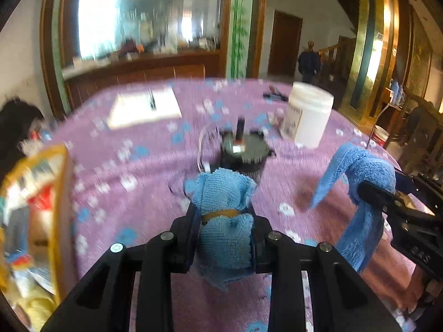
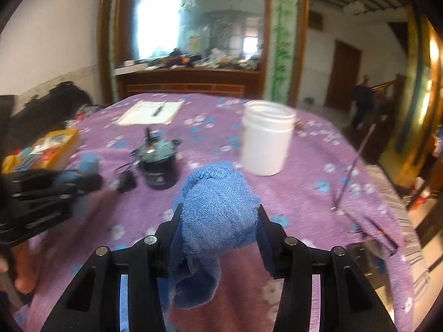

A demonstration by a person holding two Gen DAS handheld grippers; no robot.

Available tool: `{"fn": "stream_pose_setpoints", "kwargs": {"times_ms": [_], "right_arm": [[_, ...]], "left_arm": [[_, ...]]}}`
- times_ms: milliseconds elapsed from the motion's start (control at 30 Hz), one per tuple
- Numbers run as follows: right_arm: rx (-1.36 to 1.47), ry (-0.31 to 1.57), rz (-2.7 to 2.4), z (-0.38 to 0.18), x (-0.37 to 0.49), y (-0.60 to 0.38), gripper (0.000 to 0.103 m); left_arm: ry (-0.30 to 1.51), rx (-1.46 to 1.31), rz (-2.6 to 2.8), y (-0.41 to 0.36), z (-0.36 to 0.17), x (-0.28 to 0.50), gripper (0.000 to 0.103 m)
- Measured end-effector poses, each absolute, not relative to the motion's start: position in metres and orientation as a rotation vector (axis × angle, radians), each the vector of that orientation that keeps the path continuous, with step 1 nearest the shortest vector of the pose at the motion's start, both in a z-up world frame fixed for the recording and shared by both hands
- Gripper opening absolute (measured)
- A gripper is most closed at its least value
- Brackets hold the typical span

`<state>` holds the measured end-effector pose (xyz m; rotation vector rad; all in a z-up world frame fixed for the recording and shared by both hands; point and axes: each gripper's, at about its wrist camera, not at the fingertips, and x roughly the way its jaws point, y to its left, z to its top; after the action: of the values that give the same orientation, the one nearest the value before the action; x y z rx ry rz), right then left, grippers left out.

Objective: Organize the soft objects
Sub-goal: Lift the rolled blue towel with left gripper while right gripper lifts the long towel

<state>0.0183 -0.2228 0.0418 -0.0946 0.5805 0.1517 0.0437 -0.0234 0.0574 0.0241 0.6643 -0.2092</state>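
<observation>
Both tools pinch cloth: left tool (image 1: 225, 221) clamps a light towel (image 1: 224, 207), right tool (image 2: 220, 221) a darker towel (image 2: 218, 210), lifted over the purple surface (image 2: 304, 193). I'd keep grips firm, clearing motor (image 2: 159, 163) and jar (image 2: 265, 141) beyond.

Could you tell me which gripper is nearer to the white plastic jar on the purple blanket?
Right. The right gripper, clamping a blue cloth, sits just short of the white jar. The left gripper, also holding blue cloth, is farther over, nearer the black motor.
</observation>
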Motion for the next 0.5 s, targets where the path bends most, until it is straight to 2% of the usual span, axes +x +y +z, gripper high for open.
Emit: {"fn": "stream_pose_setpoints", "kwargs": {"times_ms": [200, 500], "right_arm": [[-0.124, 0.587, 0.077, 0.043, 0.026, -0.219, 0.05], [-0.177, 0.586, 0.054, 0.064, 0.029, -0.184, 0.05]], "left_arm": [[0.559, 0.075, -0.162, -0.022, 0.068, 0.03, 0.028], [0.561, 0.049, -0.132, -0.014, 0.069, 0.032, 0.028]]}}
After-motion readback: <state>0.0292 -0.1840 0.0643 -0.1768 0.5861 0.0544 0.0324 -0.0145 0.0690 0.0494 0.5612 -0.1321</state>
